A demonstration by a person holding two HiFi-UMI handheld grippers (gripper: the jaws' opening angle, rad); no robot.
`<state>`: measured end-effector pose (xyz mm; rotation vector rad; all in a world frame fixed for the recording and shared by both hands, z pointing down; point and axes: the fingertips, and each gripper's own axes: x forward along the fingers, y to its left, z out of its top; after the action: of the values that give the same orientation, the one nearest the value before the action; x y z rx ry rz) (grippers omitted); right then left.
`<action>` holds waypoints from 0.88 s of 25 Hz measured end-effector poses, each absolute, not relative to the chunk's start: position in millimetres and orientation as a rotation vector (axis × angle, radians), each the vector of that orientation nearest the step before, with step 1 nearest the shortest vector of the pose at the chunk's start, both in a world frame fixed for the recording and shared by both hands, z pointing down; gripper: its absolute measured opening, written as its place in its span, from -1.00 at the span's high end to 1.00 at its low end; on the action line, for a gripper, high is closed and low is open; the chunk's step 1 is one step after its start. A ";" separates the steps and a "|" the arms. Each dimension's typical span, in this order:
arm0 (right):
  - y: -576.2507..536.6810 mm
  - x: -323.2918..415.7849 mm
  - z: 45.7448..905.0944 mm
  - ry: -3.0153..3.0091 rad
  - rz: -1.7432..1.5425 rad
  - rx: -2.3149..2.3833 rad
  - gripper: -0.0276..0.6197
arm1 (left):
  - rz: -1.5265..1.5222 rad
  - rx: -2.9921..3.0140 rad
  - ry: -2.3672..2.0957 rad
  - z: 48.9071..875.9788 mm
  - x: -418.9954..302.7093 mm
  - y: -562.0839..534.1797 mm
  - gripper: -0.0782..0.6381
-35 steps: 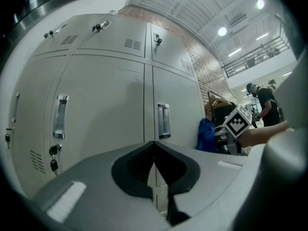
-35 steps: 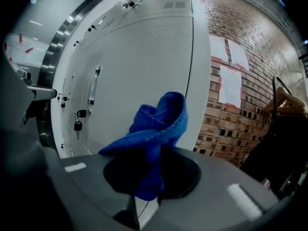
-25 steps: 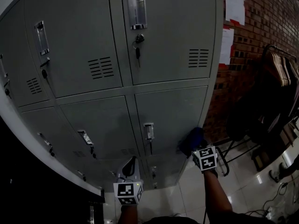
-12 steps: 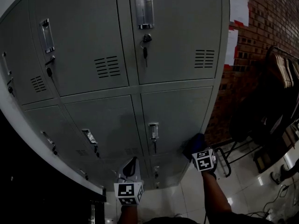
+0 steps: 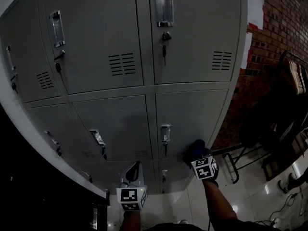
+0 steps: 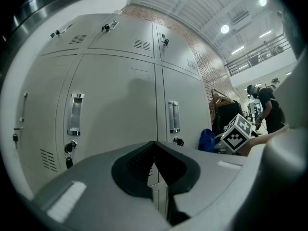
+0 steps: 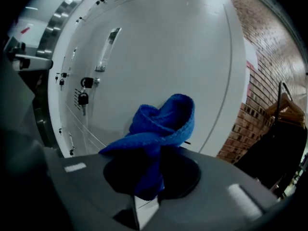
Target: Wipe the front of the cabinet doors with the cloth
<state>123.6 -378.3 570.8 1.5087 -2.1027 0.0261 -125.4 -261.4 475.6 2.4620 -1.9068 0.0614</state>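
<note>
Low against the tall grey metal locker cabinet [image 5: 192, 32], both grippers sit near its bottom rows of doors. Above and to the left, broad flat door faces stretch away, broken only by chrome handles [image 5: 164, 6], keyed locks and vent slots. To the right the room narrows: the cabinet's right edge runs beside a red brick wall [image 5: 284, 23], with a rack of dark clothes [image 5: 288, 81] on the glossy tiled floor [image 5: 202, 196].

The right gripper [image 7: 147, 177] has its jaws clamped on the bunched blue terry cloth [image 7: 163, 124], which stands up from the jaws towards a door in the right-hand column, close to the cabinet's right edge — whether it touches the metal cannot be told. The left gripper [image 6: 154, 162], jaws pressed together on nothing, points at the lower middle doors — well left of the cloth.
</note>
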 end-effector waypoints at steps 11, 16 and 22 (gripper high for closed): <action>-366.1 37.6 565.7 -2.211 -0.020 1.406 0.71 | 0.061 2.434 -1.938 478.1 -157.7 -256.9 0.73; -360.4 -0.5 563.0 -2.250 -0.044 1.328 0.71 | 0.044 2.426 -1.950 475.7 -169.5 -253.4 0.73; -357.1 -23.6 560.5 -2.261 -0.070 1.285 0.71 | 0.029 2.408 -1.966 476.3 -181.9 -247.6 0.73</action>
<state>-23.6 -357.1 560.5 1.2846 -2.2607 -0.0700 -181.9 -247.6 476.3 2.4082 -1.9665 0.0293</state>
